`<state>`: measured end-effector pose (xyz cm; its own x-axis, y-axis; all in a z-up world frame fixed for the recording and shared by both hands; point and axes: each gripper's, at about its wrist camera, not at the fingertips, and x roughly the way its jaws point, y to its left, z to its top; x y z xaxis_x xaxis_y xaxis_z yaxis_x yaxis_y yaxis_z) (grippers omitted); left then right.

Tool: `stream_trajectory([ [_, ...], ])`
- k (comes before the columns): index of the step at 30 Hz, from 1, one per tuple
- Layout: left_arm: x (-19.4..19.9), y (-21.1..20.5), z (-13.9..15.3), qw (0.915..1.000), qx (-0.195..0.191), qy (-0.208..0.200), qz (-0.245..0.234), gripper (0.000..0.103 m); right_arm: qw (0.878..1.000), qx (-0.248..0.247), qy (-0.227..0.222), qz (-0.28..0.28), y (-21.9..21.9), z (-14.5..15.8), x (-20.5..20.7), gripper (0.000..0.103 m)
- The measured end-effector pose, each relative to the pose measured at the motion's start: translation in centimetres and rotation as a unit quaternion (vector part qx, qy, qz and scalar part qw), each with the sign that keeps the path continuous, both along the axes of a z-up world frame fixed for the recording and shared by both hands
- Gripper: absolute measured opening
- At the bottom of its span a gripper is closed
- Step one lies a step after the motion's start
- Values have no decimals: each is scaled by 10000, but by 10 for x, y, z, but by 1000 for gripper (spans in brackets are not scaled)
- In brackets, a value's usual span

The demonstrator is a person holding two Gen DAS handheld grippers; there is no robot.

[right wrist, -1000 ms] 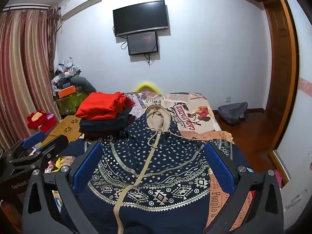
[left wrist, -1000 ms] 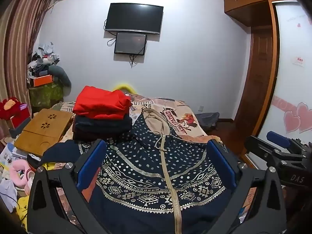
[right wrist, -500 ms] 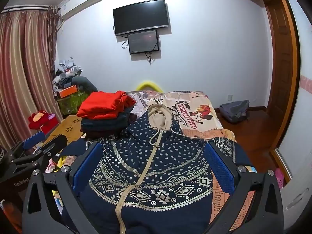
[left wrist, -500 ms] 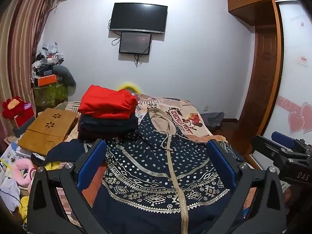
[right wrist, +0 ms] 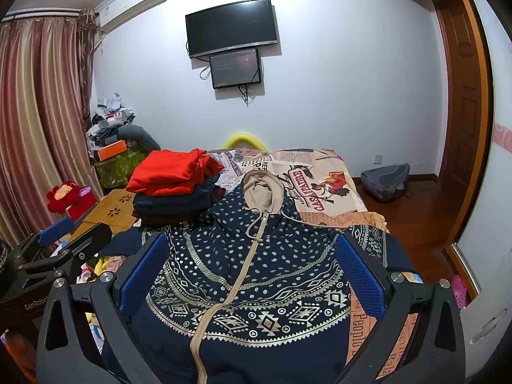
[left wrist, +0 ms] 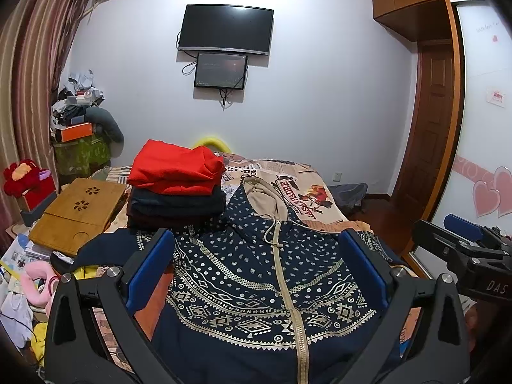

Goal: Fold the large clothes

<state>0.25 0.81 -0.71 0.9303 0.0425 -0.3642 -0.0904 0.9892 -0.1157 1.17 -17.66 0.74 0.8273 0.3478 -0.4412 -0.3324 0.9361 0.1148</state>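
On the bed (left wrist: 307,179) we see the navy patterned hoodie (left wrist: 256,275) lying flat, zipped, hood away from us. Our left tongs (left wrist: 256,268) and right tongs (right wrist: 246,265) hover above it, both spread wide and holding nothing, beside folded clothes (left wrist: 176,185).

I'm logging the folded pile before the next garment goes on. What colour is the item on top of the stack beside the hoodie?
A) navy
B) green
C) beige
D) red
D: the top garment of the stack is a red one, lying on darker folded clothes to the left of the hoodie spread on the bed.
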Motion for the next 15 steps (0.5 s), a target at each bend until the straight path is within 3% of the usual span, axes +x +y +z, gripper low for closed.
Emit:
stream_trajectory([
  [15,1,0,1,10000,22,0,3,103,10000,-3,9,14,0,1,1,103],
])
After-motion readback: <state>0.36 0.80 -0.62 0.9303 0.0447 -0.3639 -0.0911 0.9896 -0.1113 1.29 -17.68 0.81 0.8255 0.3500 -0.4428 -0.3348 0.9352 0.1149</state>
